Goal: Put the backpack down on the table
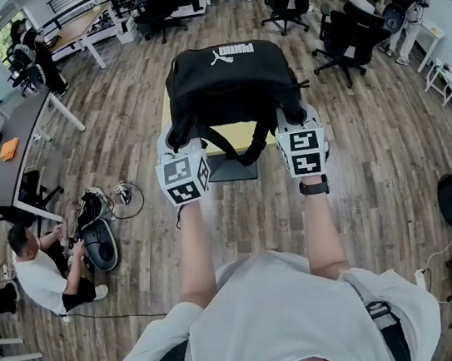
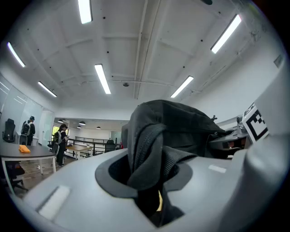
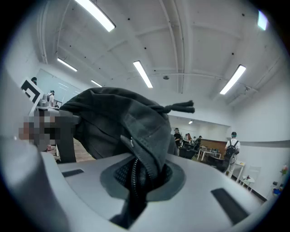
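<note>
A black backpack (image 1: 230, 84) with a white logo hangs in the air between my two grippers, above a small yellow-topped table (image 1: 241, 138) that it mostly hides. My left gripper (image 1: 180, 144) is shut on the backpack's left edge; in the left gripper view a thick fold of black fabric (image 2: 149, 154) is pinched between the jaws. My right gripper (image 1: 295, 127) is shut on the right edge, where zippered fabric (image 3: 138, 170) runs down between its jaws. Loose straps (image 1: 242, 149) dangle below the bag.
A person (image 1: 42, 274) crouches on the wooden floor at the left beside a dark bag (image 1: 94, 229) and cables. A grey desk (image 1: 16, 152) stands at the far left. Black office chairs (image 1: 347, 35) and more desks stand behind and at the right.
</note>
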A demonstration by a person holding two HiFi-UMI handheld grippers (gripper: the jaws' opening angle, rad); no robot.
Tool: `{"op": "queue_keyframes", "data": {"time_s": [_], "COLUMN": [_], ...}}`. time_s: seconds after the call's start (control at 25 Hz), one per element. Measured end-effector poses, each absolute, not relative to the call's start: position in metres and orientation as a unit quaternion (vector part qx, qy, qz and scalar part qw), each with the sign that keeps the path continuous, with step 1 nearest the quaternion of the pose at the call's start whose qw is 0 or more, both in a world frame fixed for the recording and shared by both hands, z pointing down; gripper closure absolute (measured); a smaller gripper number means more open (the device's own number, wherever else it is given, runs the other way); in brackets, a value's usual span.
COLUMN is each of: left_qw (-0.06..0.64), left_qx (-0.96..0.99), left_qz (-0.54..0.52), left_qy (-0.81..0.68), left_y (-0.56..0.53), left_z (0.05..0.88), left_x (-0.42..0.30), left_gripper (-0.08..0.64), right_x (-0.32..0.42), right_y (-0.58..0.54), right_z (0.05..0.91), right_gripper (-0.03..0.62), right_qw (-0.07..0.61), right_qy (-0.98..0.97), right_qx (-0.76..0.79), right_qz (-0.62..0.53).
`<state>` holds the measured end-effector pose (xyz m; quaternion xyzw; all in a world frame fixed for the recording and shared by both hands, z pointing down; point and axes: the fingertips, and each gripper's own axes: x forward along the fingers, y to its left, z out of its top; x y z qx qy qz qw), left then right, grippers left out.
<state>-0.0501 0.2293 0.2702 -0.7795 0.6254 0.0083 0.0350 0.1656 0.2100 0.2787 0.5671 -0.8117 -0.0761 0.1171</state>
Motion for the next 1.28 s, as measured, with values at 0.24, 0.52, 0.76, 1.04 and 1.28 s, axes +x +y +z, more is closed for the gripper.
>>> {"op": "queue_keyframes", "data": {"time_s": [0.24, 0.52, 0.76, 1.04, 1.28], "left_qw": [0.040, 0.044, 0.032, 0.023, 0.014], "left_qx": [-0.770, -0.762, -0.755, -0.754, -0.763], "left_qz": [0.005, -0.007, -0.015, -0.017, 0.003], "left_qy": [0.637, 0.646, 0.654, 0.656, 0.647], "left_y": [0.221, 0.223, 0.227, 0.192, 0.122], "left_z": [0.268, 0.276, 0.295, 0.314, 0.311], "left_x": [-0.047, -0.034, -0.026, -0.040, -0.055], "left_gripper": [0.449, 0.448, 0.446, 0.445, 0.445], "right_x": [0.169, 0.181, 0.191, 0.179, 0.165], "right_y": [0.198, 0.194, 0.193, 0.162, 0.099], "right_z": [0.278, 0.287, 0.305, 0.323, 0.314], "right_gripper": [0.563, 0.563, 0.563, 0.561, 0.558], "right_qw": [0.130, 0.129, 0.149, 0.162, 0.171], "right_qy": [-0.817, -0.822, -0.827, -0.829, -0.821], "right_qx": [0.556, 0.550, 0.538, 0.530, 0.538], "right_qz": [-0.083, -0.075, -0.075, -0.071, -0.081]}}
